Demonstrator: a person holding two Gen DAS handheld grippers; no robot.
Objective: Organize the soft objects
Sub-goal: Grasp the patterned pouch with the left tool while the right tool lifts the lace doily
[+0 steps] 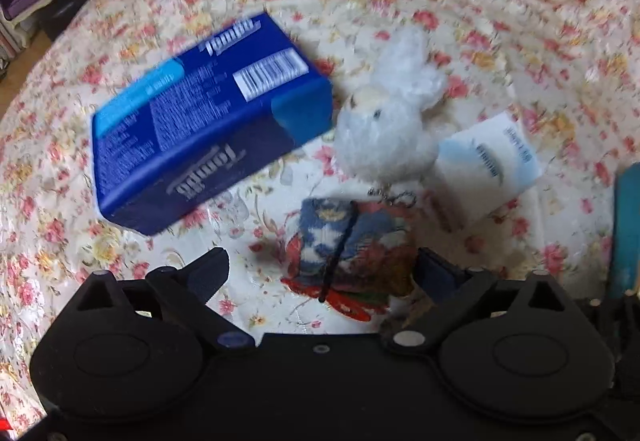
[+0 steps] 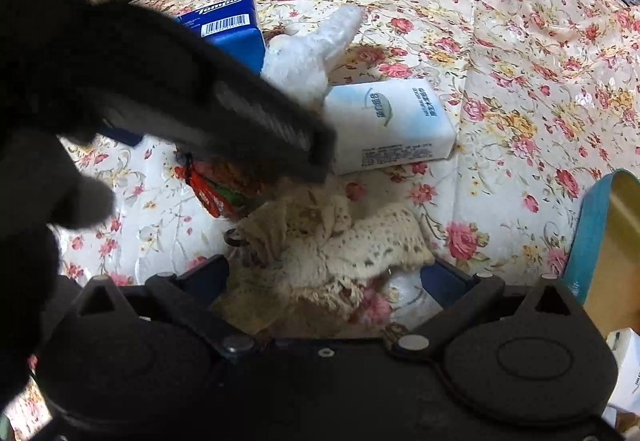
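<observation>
A surface covered by a floral quilt (image 2: 500,41) is being viewed from two claws. The left claw (image 1: 320,265) is being held wide open over a small patterned knit bundle (image 1: 352,249), with nothing being gripped. The right claw (image 2: 328,273) is likewise being held fully open above a cream crocheted cloth (image 2: 340,241), which is lying between its fingers without being pinched. A white plush toy (image 1: 384,121) is being taken as the landmark: a dark blue tissue pack (image 1: 208,121) is lying just left of it, a pale tissue pack (image 1: 488,169) just right, the bundle in front. A teal box (image 2: 600,233) is sitting at the far right.
</observation>
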